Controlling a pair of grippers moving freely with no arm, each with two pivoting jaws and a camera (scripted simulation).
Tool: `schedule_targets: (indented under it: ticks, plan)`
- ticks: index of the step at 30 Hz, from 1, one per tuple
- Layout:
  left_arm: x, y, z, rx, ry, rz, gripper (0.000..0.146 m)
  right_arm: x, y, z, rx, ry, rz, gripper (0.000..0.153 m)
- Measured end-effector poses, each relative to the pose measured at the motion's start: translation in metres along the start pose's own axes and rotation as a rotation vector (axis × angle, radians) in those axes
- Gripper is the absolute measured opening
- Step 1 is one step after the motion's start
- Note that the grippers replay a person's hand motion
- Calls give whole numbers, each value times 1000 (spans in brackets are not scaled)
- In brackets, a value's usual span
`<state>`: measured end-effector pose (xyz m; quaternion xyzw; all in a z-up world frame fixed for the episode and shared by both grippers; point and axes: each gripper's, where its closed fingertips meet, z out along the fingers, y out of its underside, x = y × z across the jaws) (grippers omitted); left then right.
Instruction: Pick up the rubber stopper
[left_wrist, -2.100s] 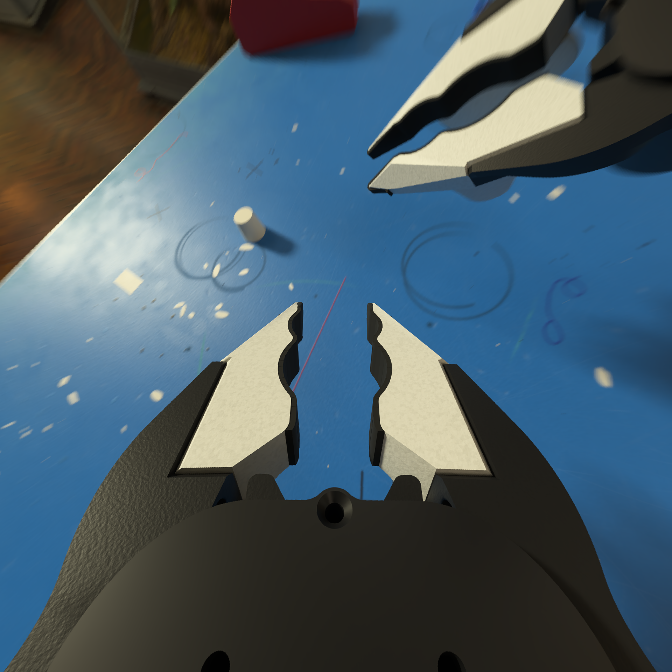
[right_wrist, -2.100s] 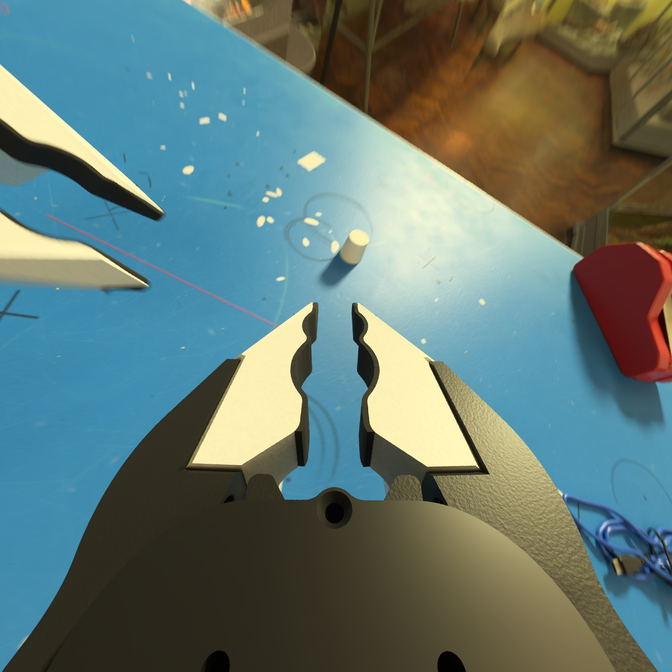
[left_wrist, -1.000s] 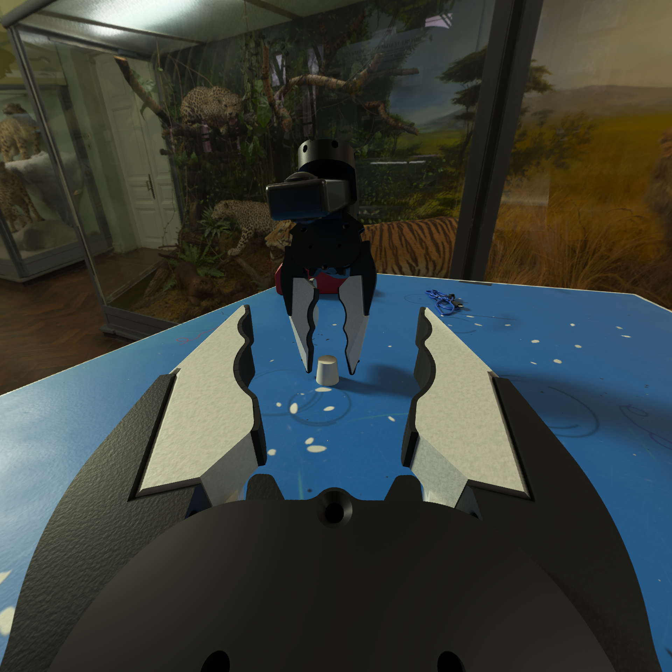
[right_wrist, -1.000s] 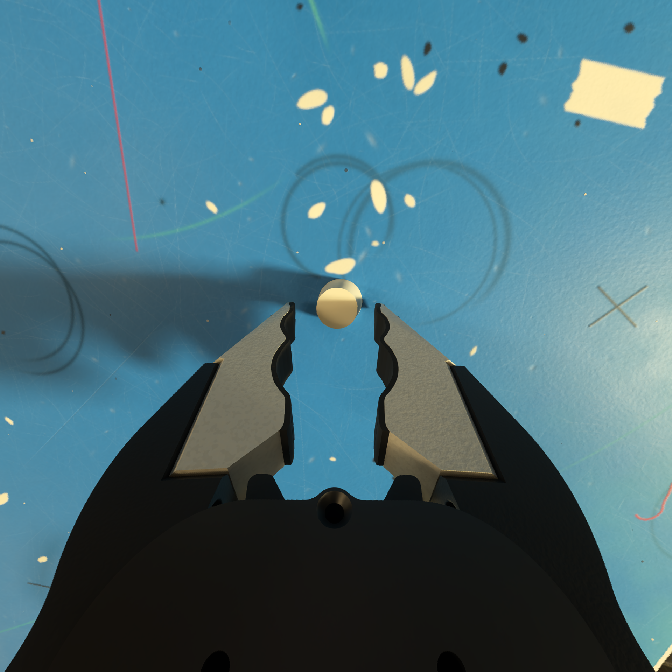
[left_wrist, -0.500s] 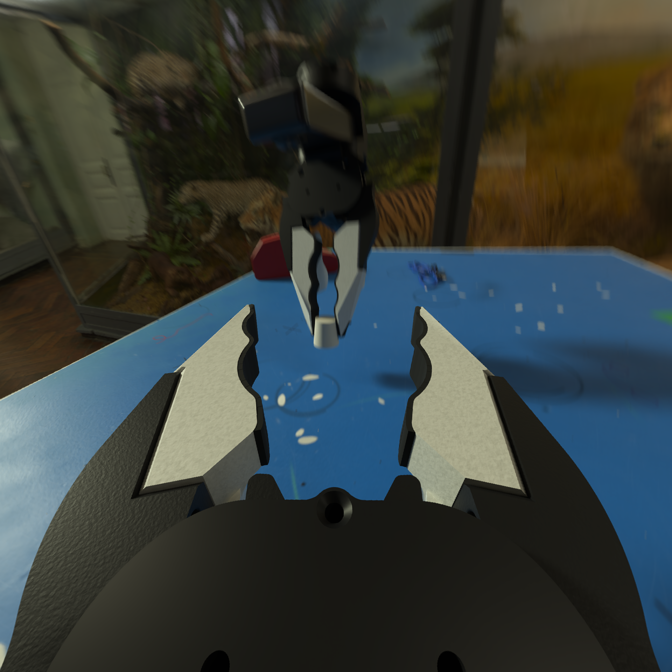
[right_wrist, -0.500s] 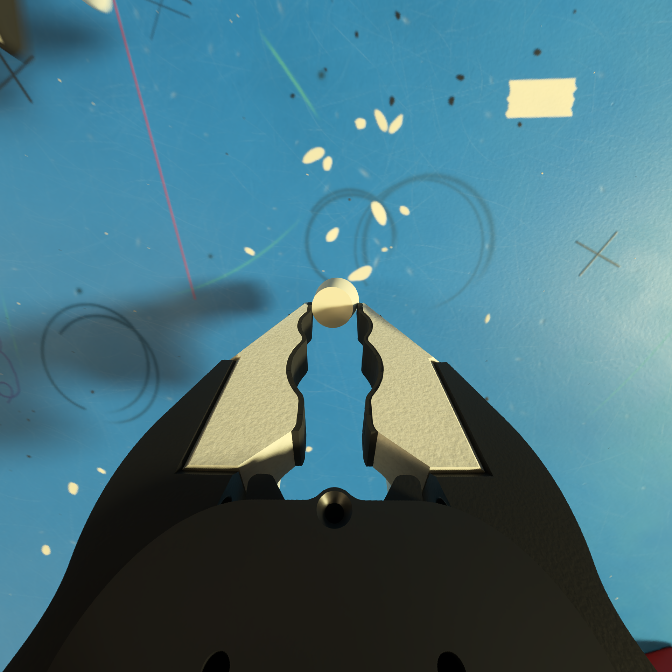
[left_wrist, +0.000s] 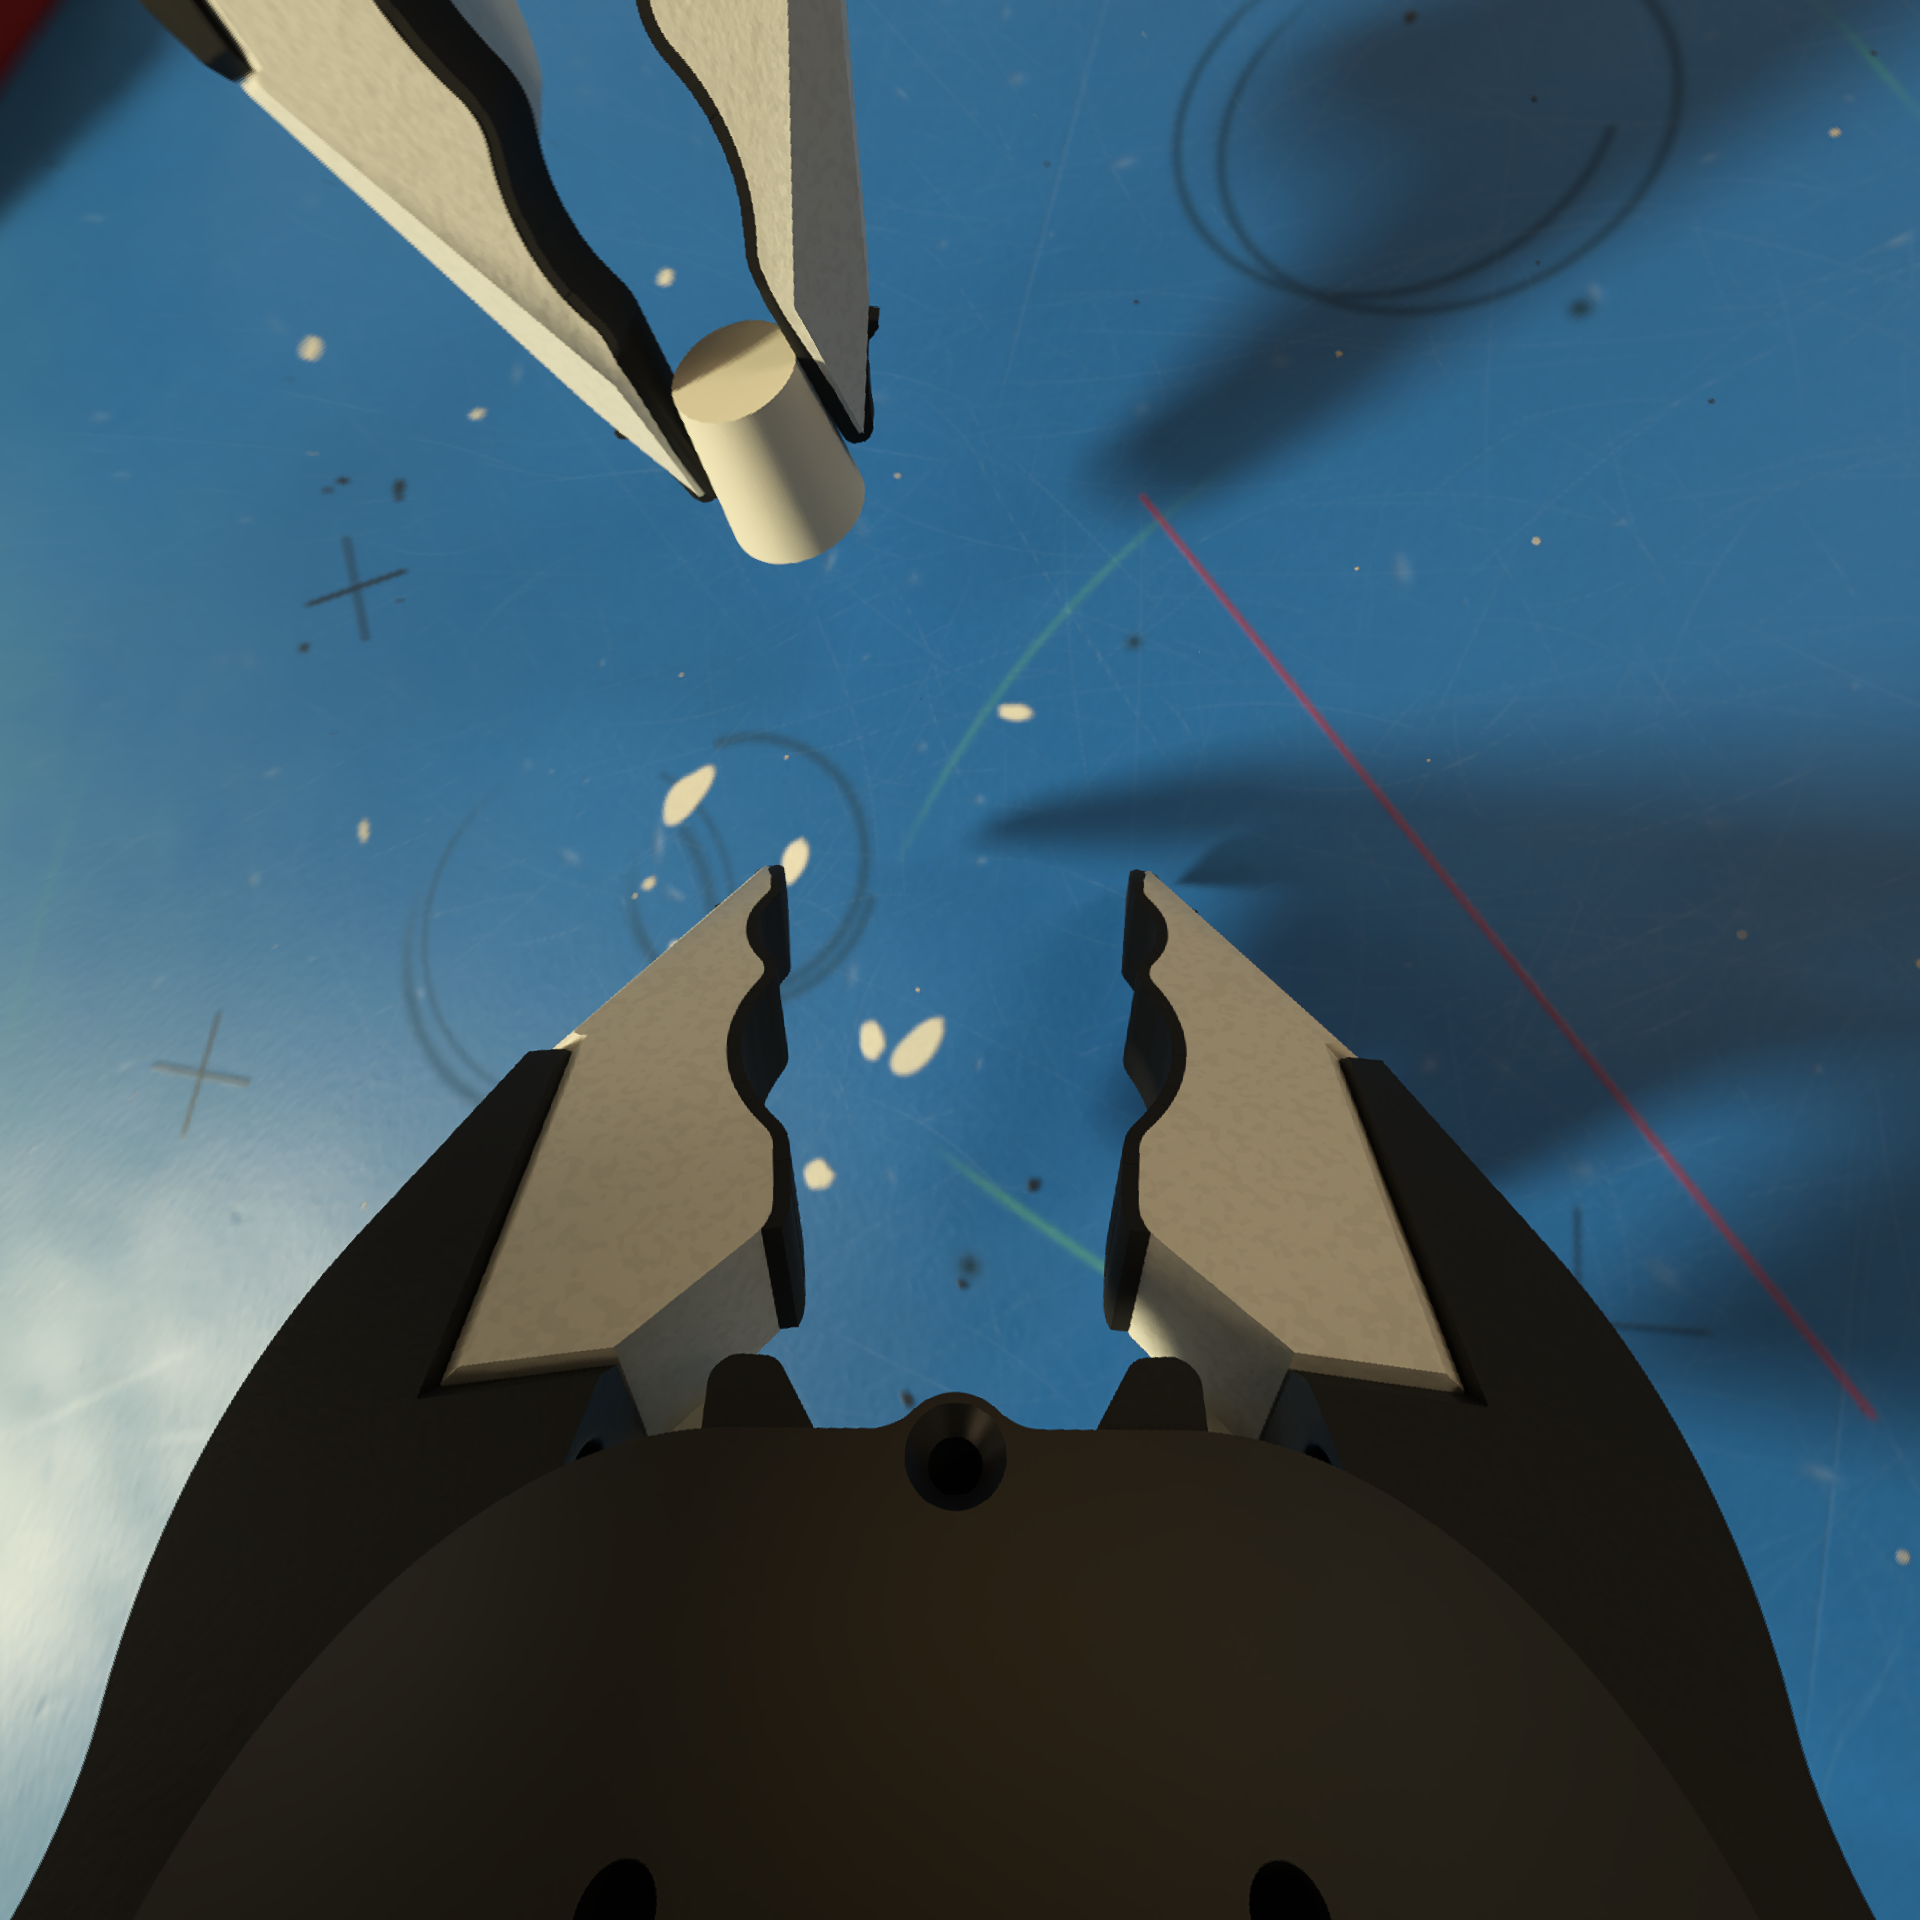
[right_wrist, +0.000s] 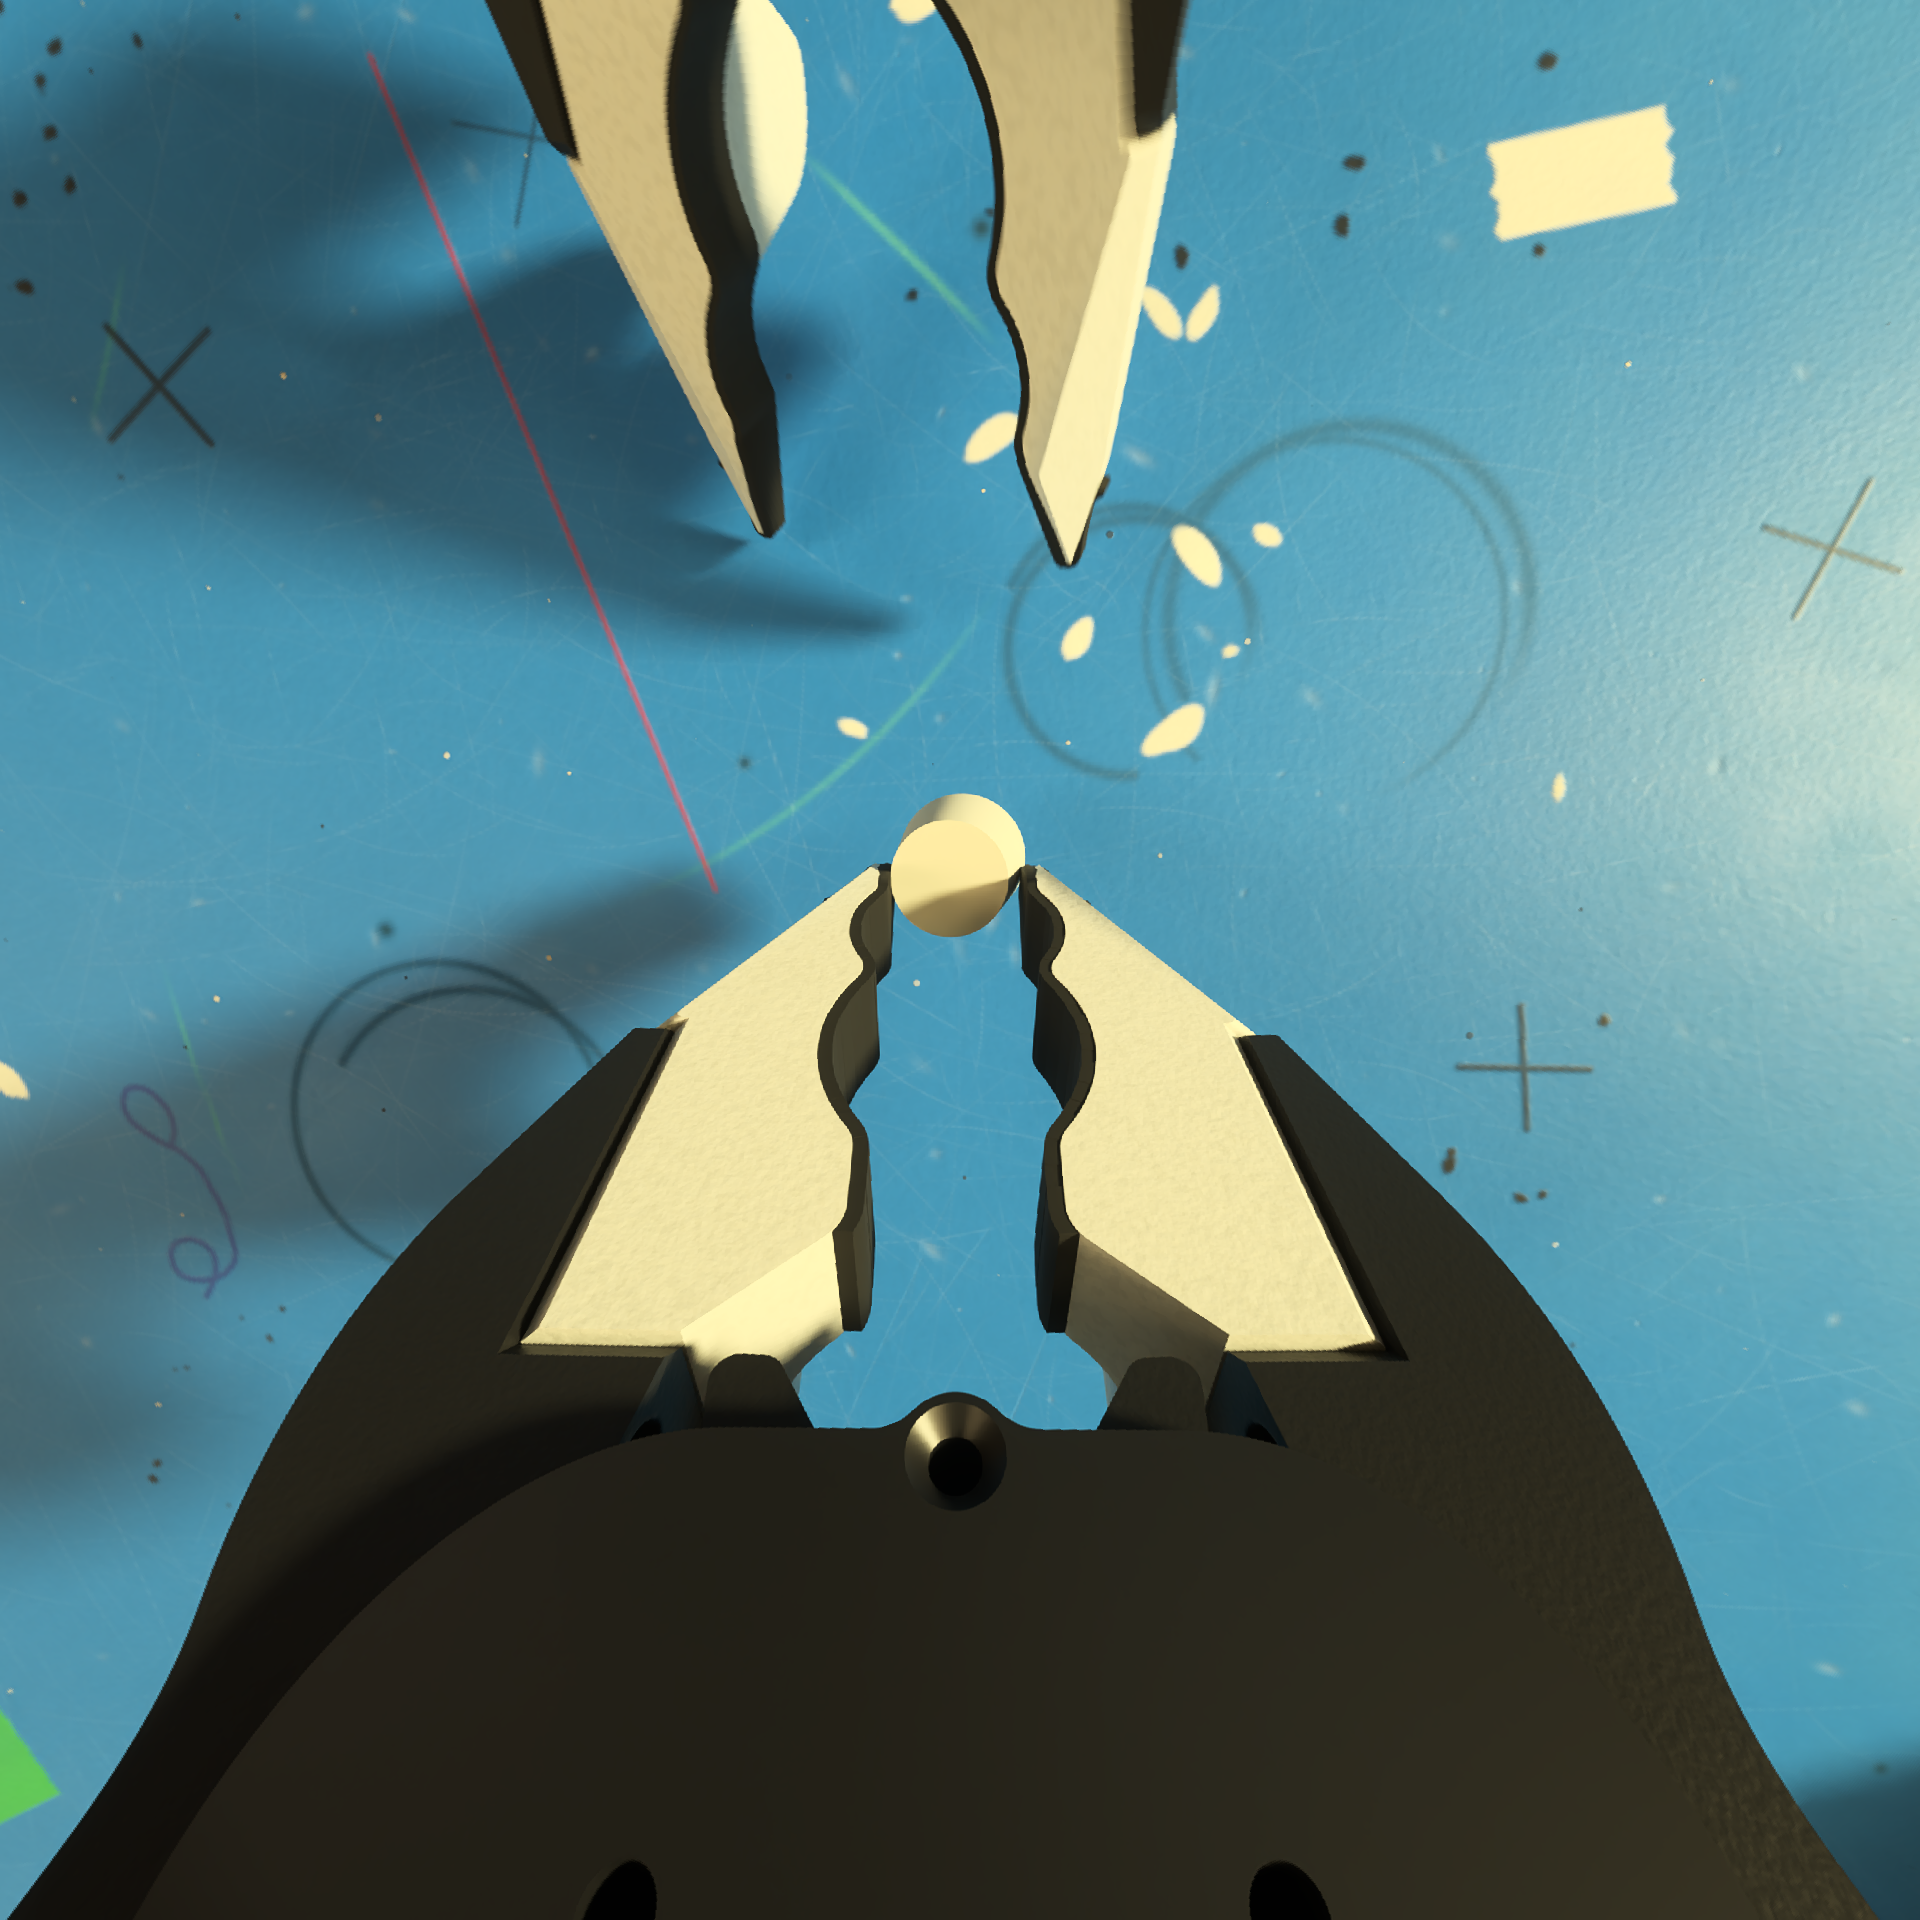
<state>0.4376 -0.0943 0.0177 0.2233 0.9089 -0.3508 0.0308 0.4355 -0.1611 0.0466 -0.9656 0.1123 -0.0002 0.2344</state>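
Right gripper (right_wrist: 956, 873) jaws pinching stopper (right_wrist: 953, 878) at the tips, lifted clear above tabletop (right_wrist: 1558, 935). Left gripper (left_wrist: 956, 883) near stopper, jaws spread, empty. Pickup looks done; just hold.

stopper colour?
Plain cream, no pattern. The rubber stopper shows best in the left wrist view, pinched by the right tongs.

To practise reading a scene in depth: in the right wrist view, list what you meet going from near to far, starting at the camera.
right gripper → rubber stopper pinched at its fingertips → left gripper, open, above the blue table.
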Motion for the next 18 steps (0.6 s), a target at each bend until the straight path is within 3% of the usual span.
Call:
schedule_targets:
  ticks: [7,18]
  plan:
    - [-1,-3,15,-26,213,-36,51,3,-4,4,11,10,58,24]
    - [-9,-8,21,-36,204,-122,33,9,-1,13,5,50,69,24]
